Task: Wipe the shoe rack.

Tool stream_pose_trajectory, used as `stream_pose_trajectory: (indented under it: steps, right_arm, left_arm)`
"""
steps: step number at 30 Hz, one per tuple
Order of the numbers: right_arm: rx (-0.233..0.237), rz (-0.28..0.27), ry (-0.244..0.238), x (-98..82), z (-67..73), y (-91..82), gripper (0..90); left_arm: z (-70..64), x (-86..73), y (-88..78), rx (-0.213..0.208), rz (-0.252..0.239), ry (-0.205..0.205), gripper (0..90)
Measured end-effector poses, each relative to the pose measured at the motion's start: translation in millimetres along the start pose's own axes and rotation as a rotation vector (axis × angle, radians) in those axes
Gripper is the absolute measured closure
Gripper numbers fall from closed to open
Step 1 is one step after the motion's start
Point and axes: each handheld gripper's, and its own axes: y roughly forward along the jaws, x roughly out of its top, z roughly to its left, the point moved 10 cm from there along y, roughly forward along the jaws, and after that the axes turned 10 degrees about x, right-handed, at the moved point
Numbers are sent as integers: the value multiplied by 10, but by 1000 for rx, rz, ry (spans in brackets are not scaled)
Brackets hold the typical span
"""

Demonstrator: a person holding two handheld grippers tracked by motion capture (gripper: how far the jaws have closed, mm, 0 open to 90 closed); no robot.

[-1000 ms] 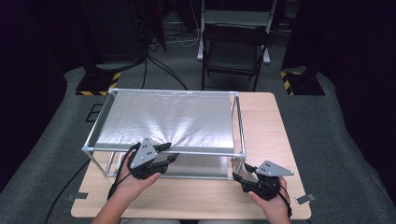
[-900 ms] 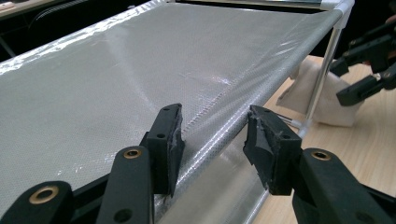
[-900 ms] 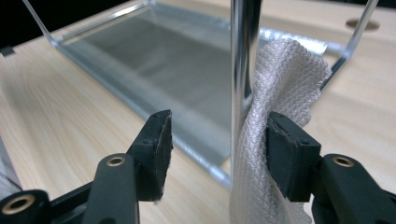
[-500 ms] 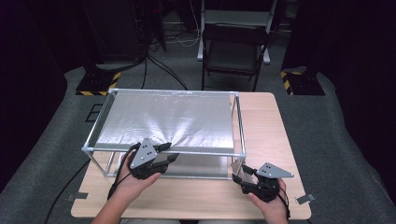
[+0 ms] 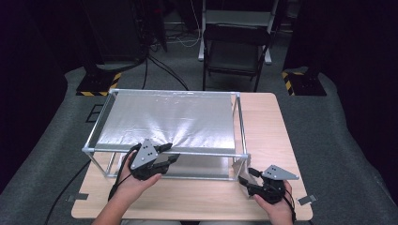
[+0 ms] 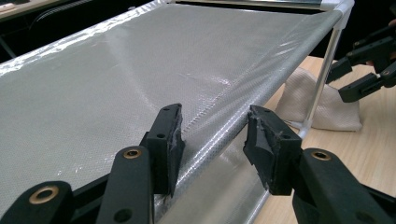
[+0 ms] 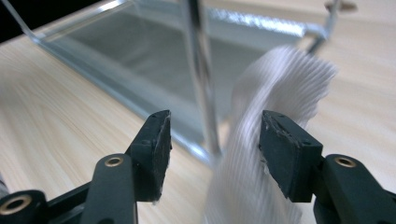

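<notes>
high view: a metal frame [image 5: 241, 136] stands on the table [image 5: 267, 117] with a silvery sheet [image 5: 169, 122] stretched over its top. the left tongs [image 5: 168, 149] sit at the frame's near rail, left of its near right post, seemingly to steady the sheet's edge. the right tongs [image 5: 245, 174] wait just outside that near right post, aimed at a pale cloth piece [image 5: 238, 164] bunched at the post's foot, likely the next thing to take.

left gripper view: the left tongs [image 6: 215, 135] stand apart, astride the sheet-covered near rail [image 6: 261, 84], pads not pressing it. the cloth piece [image 6: 303, 100] lies at the foot of the post [image 6: 324, 70].

right gripper view: the right tongs [image 7: 215, 140] stand apart with the post [image 7: 203, 74] and the blurred cloth piece [image 7: 275, 116] between the jaws, nothing pinched.

against the earlier frames: the left hand has stayed put at the rail; the right hand has shifted only slightly beside the post, and its jaws stand about as wide as they did.
</notes>
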Motion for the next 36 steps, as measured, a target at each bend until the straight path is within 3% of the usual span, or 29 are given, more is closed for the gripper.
stream_pose_trajectory:
  steps: [5,10,15,18,23,28,30,33,36]
  right_arm:
    - [-46,70,32,-249,-141,1,430]
    - [-22,71,58,-349,-167,-12,441]
    - [-75,52,53,-331,-312,-109,540]
    - [-99,93,58,-401,-441,-119,625]
    - [-110,136,41,-484,-513,-48,675]
    - [-100,157,15,-532,-471,25,742]
    - [-66,162,19,-540,-411,38,821]
    - [-30,182,16,-544,-307,39,846]
    - [24,138,24,-464,-183,23,849]
  left_arm:
    - [0,0,2,0,1,-2,552]
    - [-1,2,3,-4,1,-4,552]
    - [0,2,4,-2,0,-2,552]
    - [0,1,3,-2,-2,-2,552]
    - [3,2,9,-4,-1,-2,552]
    - [4,2,11,-3,-1,-2,552]
    - [5,2,12,-5,-1,3,552]
    - [5,2,11,-5,0,4,552]
    - [5,2,11,-5,2,4,552]
